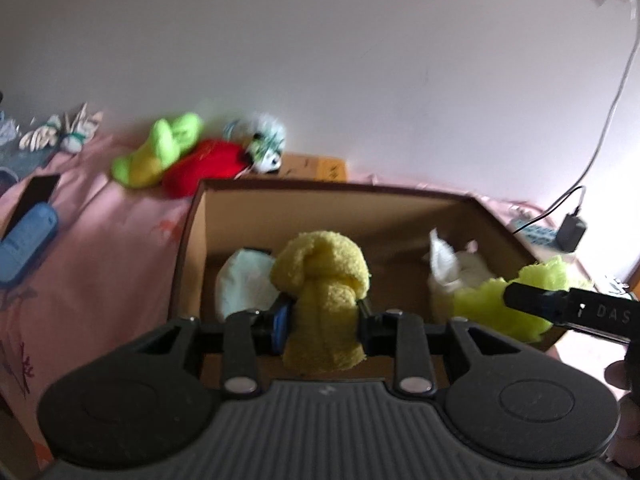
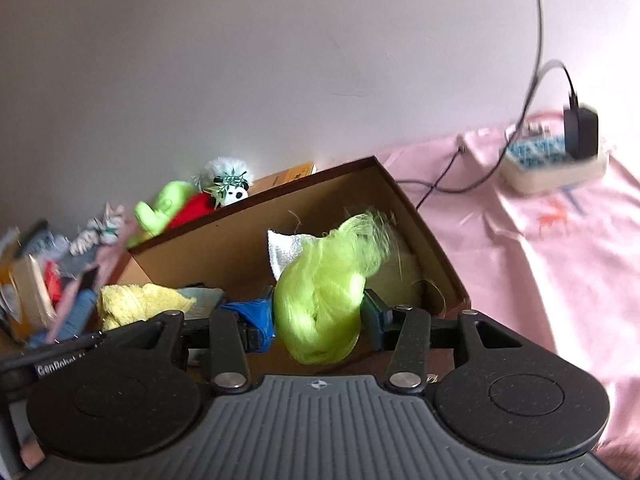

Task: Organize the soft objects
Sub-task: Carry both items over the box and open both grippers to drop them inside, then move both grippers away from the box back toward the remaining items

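Observation:
My left gripper is shut on a yellow terry cloth and holds it over the near edge of the brown cardboard box. My right gripper is shut on a neon-green yarn bundle and holds it over the same box. The yarn bundle and the right gripper's finger also show at the right of the left wrist view. The yellow cloth shows at the left of the right wrist view. White cloths lie inside the box.
The box sits on a bed with a pink sheet. A green plush, a red plush and a small panda toy lie by the wall behind the box. A blue object lies left. A power strip with a charger lies right.

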The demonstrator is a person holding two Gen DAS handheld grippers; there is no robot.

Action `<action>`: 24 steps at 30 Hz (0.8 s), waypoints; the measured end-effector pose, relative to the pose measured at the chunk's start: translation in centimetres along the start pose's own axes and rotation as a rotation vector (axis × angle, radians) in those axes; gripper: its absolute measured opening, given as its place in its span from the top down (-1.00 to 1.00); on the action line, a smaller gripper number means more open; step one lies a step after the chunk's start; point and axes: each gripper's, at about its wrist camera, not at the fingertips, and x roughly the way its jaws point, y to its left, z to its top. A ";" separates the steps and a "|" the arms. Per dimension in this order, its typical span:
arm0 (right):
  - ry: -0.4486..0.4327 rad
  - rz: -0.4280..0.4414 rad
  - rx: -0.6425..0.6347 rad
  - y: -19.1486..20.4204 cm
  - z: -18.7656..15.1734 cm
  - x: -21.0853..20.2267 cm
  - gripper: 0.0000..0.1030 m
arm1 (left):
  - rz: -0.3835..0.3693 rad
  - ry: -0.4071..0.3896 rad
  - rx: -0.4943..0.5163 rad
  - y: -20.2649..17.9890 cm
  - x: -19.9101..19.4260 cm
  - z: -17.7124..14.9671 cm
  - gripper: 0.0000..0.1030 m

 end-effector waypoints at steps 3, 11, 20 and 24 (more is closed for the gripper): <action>0.017 -0.022 -0.023 0.2 0.2 0.1 0.39 | 0.030 0.007 -0.007 0.4 0.3 -0.3 0.23; -0.021 -0.015 -0.004 -0.6 0.5 -1.8 0.38 | 0.052 -0.036 0.038 -0.6 -2.1 0.0 -0.14; -0.016 -0.015 -0.047 -1.0 1.0 -3.3 0.38 | 0.042 -0.055 0.043 -2.0 -5.9 -0.8 -0.16; -0.038 0.022 0.022 -1.9 0.6 -5.2 0.38 | 0.057 -0.066 0.042 -2.3 -7.7 -1.2 -0.16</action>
